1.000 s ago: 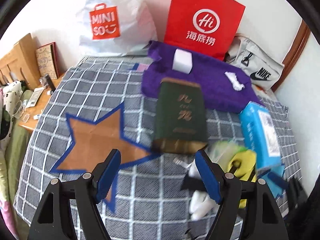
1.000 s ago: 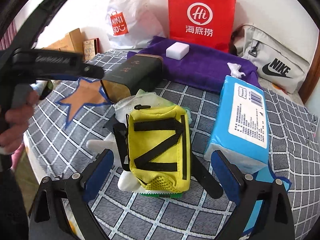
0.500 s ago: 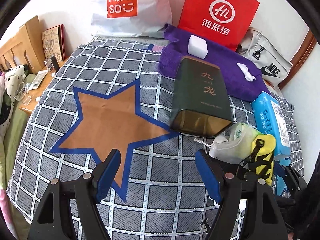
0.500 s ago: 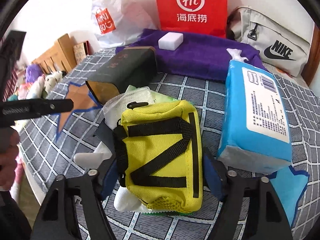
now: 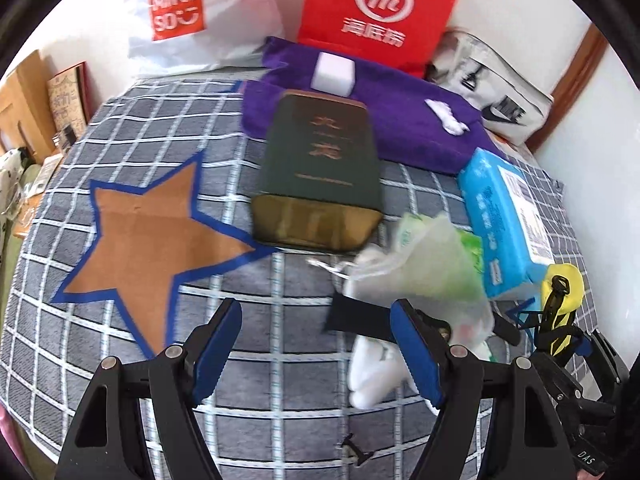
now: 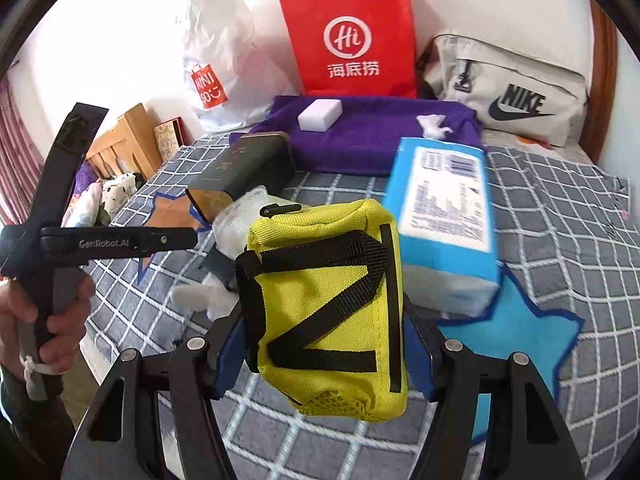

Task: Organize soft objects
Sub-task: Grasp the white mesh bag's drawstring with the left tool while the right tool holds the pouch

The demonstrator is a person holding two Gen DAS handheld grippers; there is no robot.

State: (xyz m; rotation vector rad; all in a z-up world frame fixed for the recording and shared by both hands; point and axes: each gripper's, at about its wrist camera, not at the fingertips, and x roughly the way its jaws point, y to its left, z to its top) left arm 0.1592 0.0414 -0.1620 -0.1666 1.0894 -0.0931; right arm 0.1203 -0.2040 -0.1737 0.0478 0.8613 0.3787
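Observation:
My right gripper (image 6: 326,356) is shut on a yellow pouch with black straps (image 6: 328,308) and holds it lifted above the checked cloth; the pouch also shows in the left wrist view (image 5: 560,300). My left gripper (image 5: 316,350) is open and empty above the cloth, beside a pile of a translucent drawstring bag (image 5: 424,264) and white socks (image 5: 372,372). A blue tissue pack (image 6: 440,220) lies to the right. A purple towel (image 6: 380,136) at the back carries a white sponge (image 6: 320,114).
A dark green tin (image 5: 320,176) lies in the middle. A brown star patch (image 5: 148,236) and a blue star patch (image 6: 516,336) mark the cloth. A red paper bag (image 6: 352,36), a white Miniso bag (image 5: 180,8) and a Nike bag (image 6: 516,88) stand at the back.
My right gripper closed on the yellow pouch and lifted it off the pile. My left gripper shifted right, towards the drawstring bag and socks.

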